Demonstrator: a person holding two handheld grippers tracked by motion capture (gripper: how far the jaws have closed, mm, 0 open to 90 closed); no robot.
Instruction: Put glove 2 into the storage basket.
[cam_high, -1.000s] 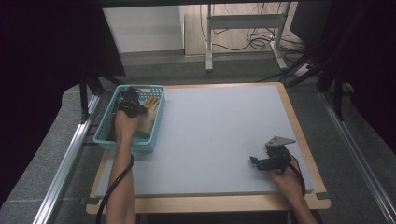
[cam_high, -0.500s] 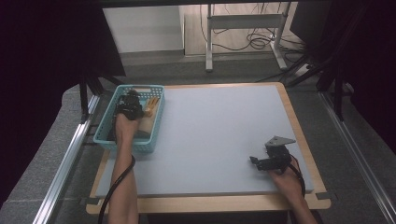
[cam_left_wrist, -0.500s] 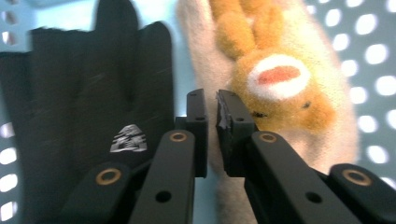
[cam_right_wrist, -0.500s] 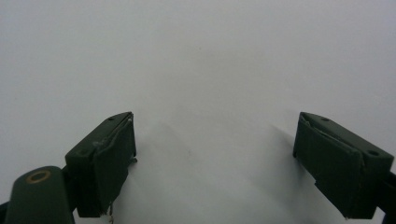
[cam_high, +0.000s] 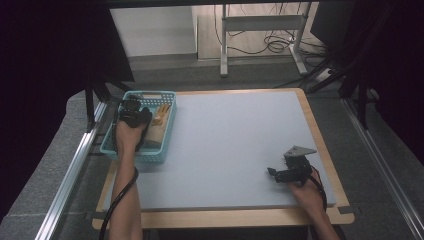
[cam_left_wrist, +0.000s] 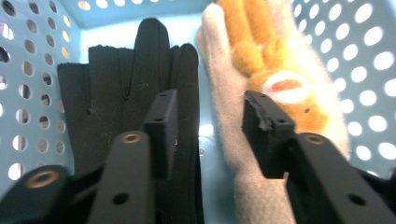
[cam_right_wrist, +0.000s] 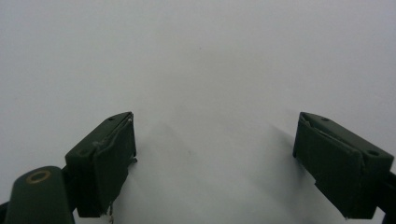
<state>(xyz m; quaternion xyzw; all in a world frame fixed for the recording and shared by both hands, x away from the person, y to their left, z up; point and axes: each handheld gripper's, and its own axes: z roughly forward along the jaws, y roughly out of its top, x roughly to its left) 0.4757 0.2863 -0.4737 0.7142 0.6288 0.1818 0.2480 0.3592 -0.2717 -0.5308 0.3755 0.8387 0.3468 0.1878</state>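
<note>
Position check, high view: your left gripper (cam_high: 131, 111) sits inside the blue basket (cam_high: 113, 145) at the table's near-left, with your left hand (cam_high: 129, 134) and forearm reaching in over the basket's near rim. Your right gripper (cam_high: 281, 172) rests near the right front corner of the table (cam_high: 235, 140), well apart from the basket, with its grey three-cornered plate on top.

Basket contents: from the high view you can make out tan and orange material beside the left gripper, but not what it is. The left gripper view resolves it. A black glove (cam_left_wrist: 135, 88) lies on the basket floor at the left of that view, fingers pointing away from you. A beige glove (cam_left_wrist: 233, 121) lies just beside it at the right, with an orange plush piece (cam_left_wrist: 266, 56) on top of it. The perforated basket walls rise on both sides.

Left gripper state: the jaws stand apart with a gap between them. One jaw is over the black glove, the other over the beige glove and the orange piece. Nothing is clamped between them. You cannot tell from this view whether the jaw tips touch the fabric.

Right gripper state: the right gripper view shows its jaws spread wide over the bare pale table surface, with nothing between them. The high view confirms that no item lies close to this gripper.
</note>
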